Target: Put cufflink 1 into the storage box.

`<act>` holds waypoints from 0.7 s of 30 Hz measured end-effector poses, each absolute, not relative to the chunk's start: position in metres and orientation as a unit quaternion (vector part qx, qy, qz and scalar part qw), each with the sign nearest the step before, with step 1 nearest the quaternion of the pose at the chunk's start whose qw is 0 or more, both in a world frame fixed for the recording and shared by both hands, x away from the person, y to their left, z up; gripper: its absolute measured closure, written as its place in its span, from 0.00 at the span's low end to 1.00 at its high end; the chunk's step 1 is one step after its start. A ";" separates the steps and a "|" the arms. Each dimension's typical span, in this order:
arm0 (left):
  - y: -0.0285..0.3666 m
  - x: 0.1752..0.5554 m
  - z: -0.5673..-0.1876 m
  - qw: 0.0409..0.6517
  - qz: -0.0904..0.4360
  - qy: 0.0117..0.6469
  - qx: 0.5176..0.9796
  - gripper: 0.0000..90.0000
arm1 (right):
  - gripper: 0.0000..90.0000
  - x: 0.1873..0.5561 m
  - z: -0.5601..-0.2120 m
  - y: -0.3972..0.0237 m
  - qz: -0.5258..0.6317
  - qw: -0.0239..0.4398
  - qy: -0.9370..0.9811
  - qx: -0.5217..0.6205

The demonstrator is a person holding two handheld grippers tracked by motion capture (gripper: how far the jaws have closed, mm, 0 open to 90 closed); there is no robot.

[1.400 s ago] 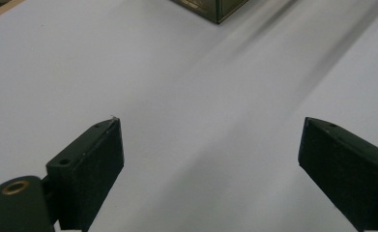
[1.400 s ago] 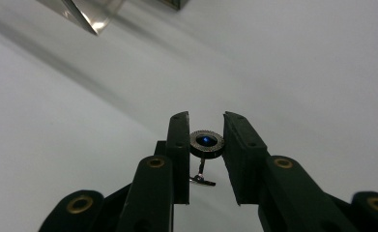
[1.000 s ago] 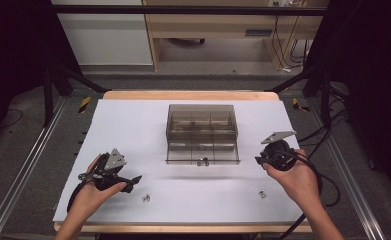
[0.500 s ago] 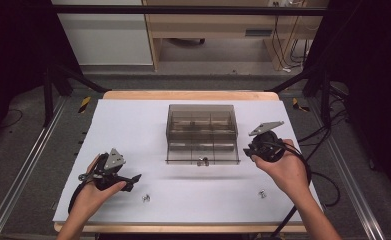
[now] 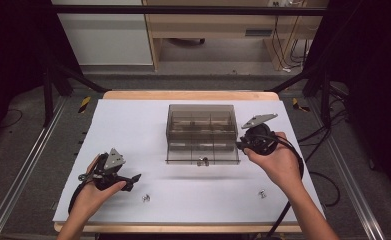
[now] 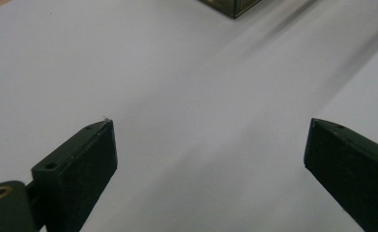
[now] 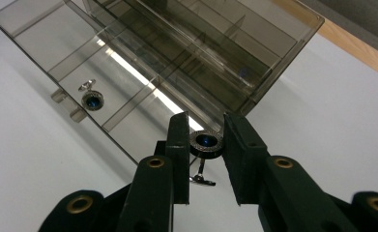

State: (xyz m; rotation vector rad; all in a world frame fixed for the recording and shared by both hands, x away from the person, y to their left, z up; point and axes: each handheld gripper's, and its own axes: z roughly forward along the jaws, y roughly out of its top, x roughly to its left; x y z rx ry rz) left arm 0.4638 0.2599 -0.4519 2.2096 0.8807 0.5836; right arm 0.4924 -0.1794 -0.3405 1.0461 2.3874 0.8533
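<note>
A smoky clear compartment box [image 5: 201, 132] stands open mid-table. My right gripper [image 5: 239, 145] hovers at the box's right front corner. Its jaws are shut on a round silver cufflink with a blue stone [image 7: 206, 141]. In the right gripper view, this right gripper [image 7: 206, 130] holds the cufflink just before the box's front tray [image 7: 128, 87], with the post hanging below. A matching cufflink [image 7: 92, 100] lies in a front compartment. My left gripper [image 5: 132, 180] rests at the table's front left. Its left gripper [image 6: 210, 130] jaws stand wide open over bare white surface.
Two more cufflinks lie loose on the white table sheet: one [image 5: 145, 198] just right of the left gripper, one [image 5: 262, 193] near the right forearm. A corner of the box [image 6: 232, 6] shows ahead of the left jaws. Metal rails flank the table.
My right gripper has moved left and slightly up toward the box's right front corner, still holding the cufflink. The left hand has stayed put.
</note>
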 end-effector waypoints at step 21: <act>0.262 0.464 -0.451 0.343 0.227 0.342 0.845 0.05 | 0.81 0.503 -0.339 -0.146 0.302 0.189 0.870 0.342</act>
